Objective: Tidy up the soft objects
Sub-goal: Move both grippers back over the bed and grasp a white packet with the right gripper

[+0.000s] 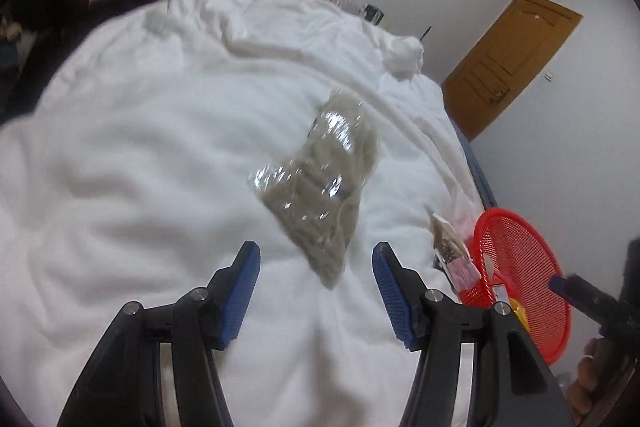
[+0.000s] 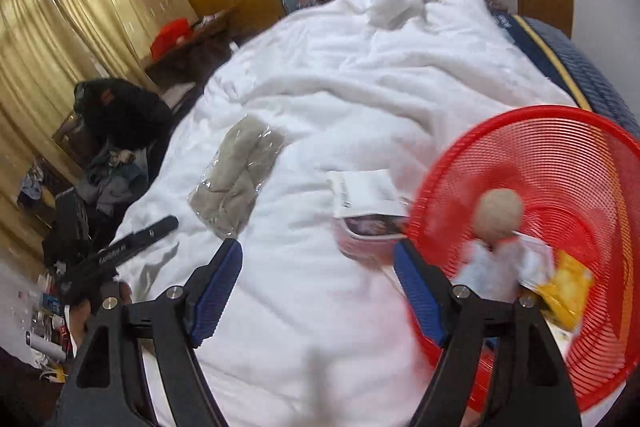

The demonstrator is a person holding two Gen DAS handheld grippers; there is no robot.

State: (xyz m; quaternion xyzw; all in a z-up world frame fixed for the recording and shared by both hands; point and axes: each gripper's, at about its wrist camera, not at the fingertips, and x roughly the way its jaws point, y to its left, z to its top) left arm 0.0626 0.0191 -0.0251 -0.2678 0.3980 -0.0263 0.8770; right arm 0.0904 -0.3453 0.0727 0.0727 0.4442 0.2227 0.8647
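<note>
A grey soft item in a clear plastic bag (image 1: 320, 183) lies on the white duvet (image 1: 160, 167); it also shows in the right wrist view (image 2: 238, 179). My left gripper (image 1: 316, 267) is open and empty, hovering just short of the bag's near tip. My right gripper (image 2: 318, 259) is open and empty over the duvet. A red mesh basket (image 2: 560, 195) at the bed's right edge holds a small doll with a beige head (image 2: 498, 215) and a yellow packet (image 2: 568, 287). A pink-and-white packet (image 2: 368, 211) lies beside the basket.
A bunched white cloth (image 2: 396, 3) sits at the far end of the bed. The left gripper's arm (image 2: 128, 247) shows at the left. Dark clothes and clutter (image 2: 116, 115) lie left of the bed. The blue mattress edge (image 2: 580, 67) runs along the right.
</note>
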